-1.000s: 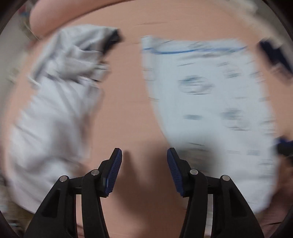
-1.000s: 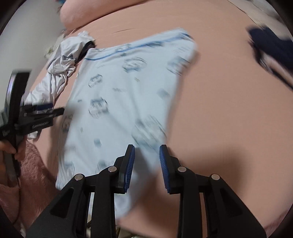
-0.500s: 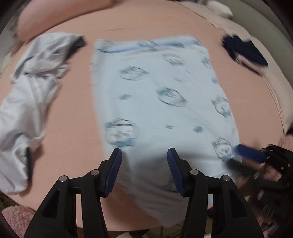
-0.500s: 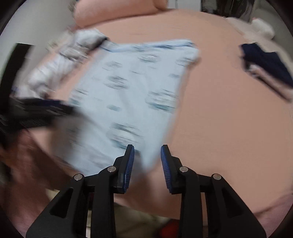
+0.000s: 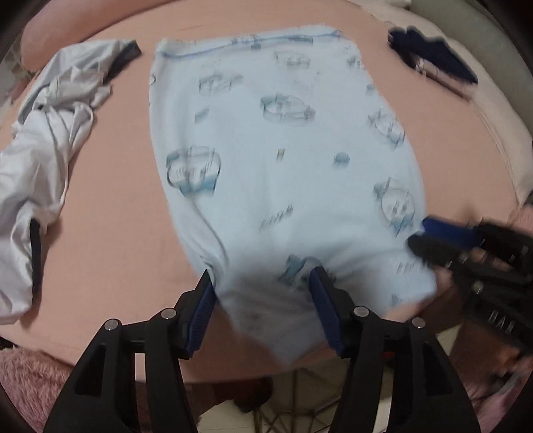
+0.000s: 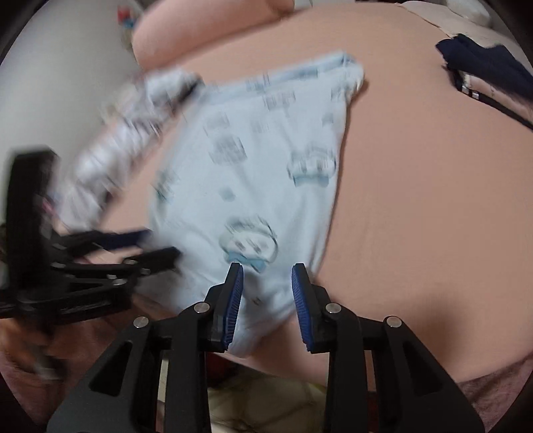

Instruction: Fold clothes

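Observation:
A light blue garment with a printed pattern (image 5: 283,160) lies flat on a pink bed, its near edge hanging over the bed's front. My left gripper (image 5: 263,283) is open, its jaws on either side of the garment's near left edge. My right gripper (image 6: 266,276) is open over the garment's (image 6: 253,186) near right corner. The right gripper also shows in the left wrist view (image 5: 446,239), at the garment's right edge. The left gripper shows blurred in the right wrist view (image 6: 133,246).
A crumpled white garment (image 5: 43,160) lies on the left of the pink bed (image 5: 116,206). A dark navy folded item (image 5: 429,56) sits at the far right, also in the right wrist view (image 6: 486,70). A pink pillow (image 6: 213,30) lies at the back.
Both grippers have come in to the near edge of the blue garment, the left one swinging right from the white garment. Both jaws stay open.

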